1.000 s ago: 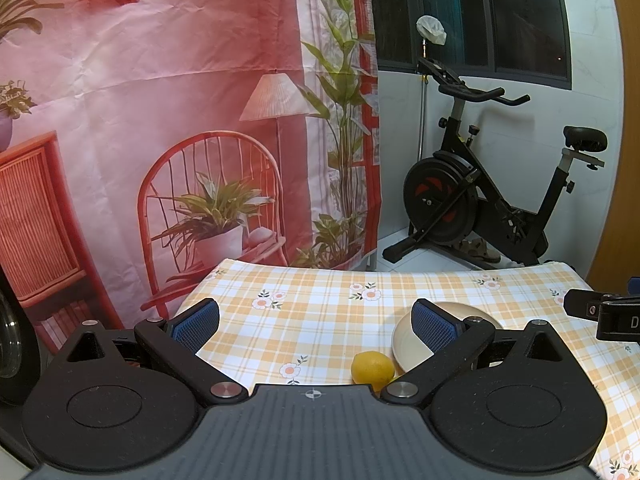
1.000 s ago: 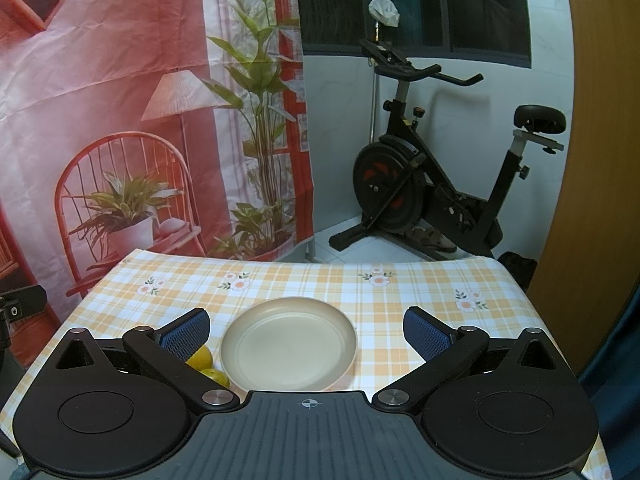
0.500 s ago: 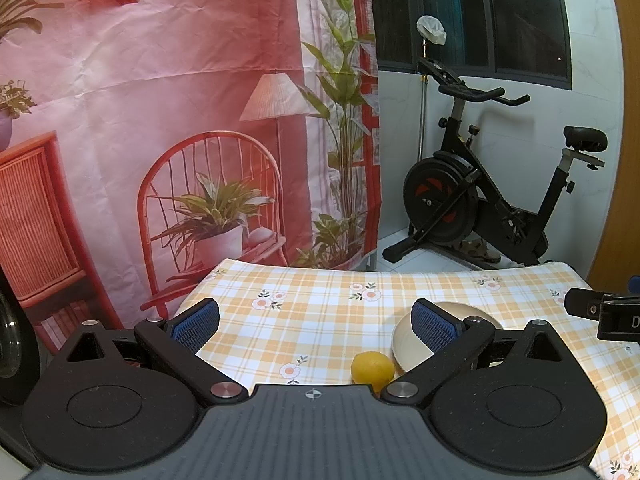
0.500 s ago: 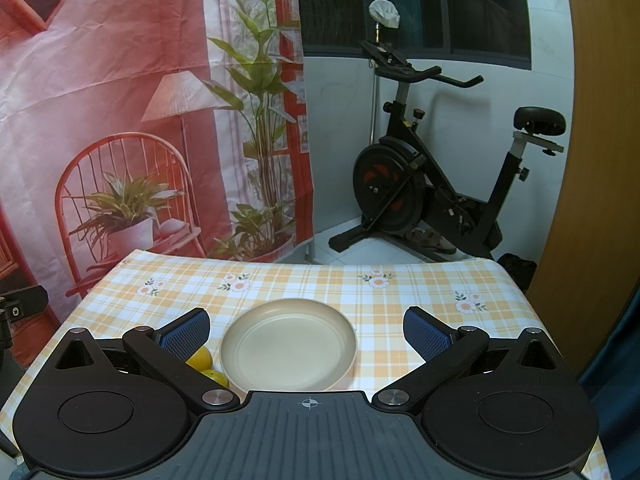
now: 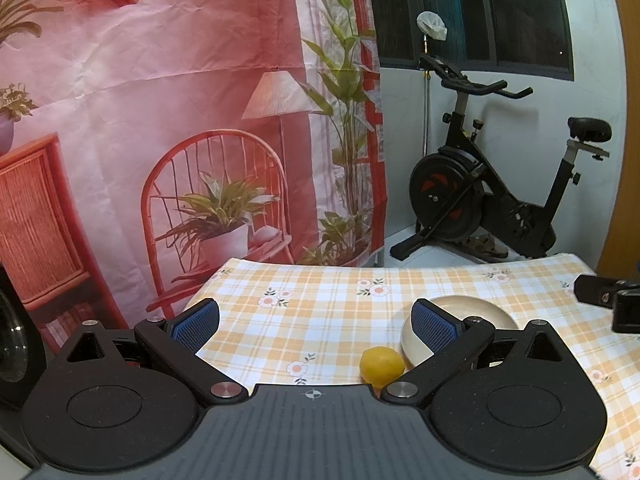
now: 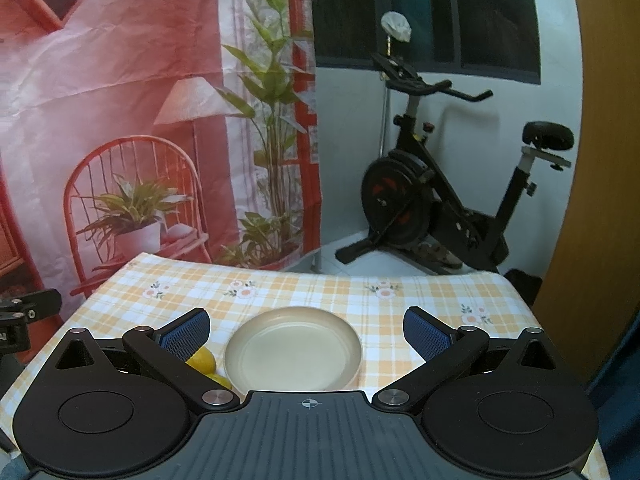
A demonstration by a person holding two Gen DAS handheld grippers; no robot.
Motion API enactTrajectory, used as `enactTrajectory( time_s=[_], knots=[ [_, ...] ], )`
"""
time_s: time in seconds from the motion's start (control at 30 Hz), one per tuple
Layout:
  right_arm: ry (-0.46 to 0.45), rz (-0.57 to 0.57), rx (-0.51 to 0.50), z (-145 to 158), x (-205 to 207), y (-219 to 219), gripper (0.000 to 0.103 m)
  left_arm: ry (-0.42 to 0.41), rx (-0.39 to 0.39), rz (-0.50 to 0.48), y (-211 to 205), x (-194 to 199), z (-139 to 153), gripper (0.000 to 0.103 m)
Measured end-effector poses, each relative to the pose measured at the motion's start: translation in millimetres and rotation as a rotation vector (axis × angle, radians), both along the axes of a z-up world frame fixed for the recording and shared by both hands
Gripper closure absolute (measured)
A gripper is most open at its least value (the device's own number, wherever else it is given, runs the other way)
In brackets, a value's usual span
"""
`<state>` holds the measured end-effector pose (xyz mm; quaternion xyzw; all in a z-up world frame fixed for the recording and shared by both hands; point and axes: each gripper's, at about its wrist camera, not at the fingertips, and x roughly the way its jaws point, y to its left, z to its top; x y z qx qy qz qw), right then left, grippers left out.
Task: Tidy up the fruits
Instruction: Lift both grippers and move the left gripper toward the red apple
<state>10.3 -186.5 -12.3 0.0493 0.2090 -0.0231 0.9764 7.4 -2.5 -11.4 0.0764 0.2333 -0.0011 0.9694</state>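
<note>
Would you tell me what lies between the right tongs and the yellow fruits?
Nothing: in the right wrist view the fruits sit right against the open right tongs, left of the plate.

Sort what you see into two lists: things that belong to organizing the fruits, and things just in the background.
Belongs to the job:
lemons, beside the plate
plate, nothing in it
left gripper, open
right gripper, open

Background:
tablecloth
exercise bike
backdrop

A home; exercise bike (image 6: pixel 444 200); checked tablecloth (image 6: pixel 320 292).
</note>
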Motion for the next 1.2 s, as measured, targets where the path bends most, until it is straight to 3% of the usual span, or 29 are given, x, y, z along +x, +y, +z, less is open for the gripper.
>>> enactTrajectory(
  time_s=[0.2,0.47,0.6,0.9,1.2],
  knots=[
    [-0.059,0.020,-0.018,-14,-7,2,0.000,0.021,0.008,0.008,2,7,-13,0.000],
    [-0.045,0.043,-0.023,-53,-2,14,0.000,0.096,-0.028,0.003,13,15,-41,0.001],
    [-0.043,0.121,-0.004,-73,-4,18,0.000,0.143,-0.067,-0.015,18,18,-53,0.009],
    [0.034,0.239,0.045,-104,0,28,0.000,0.190,-0.110,-0.032,18,21,-71,0.014],
    [0.123,0.194,0.036,-130,2,21,0.002,0.211,-0.122,-0.048,12,22,-86,0.019]
  ],
)
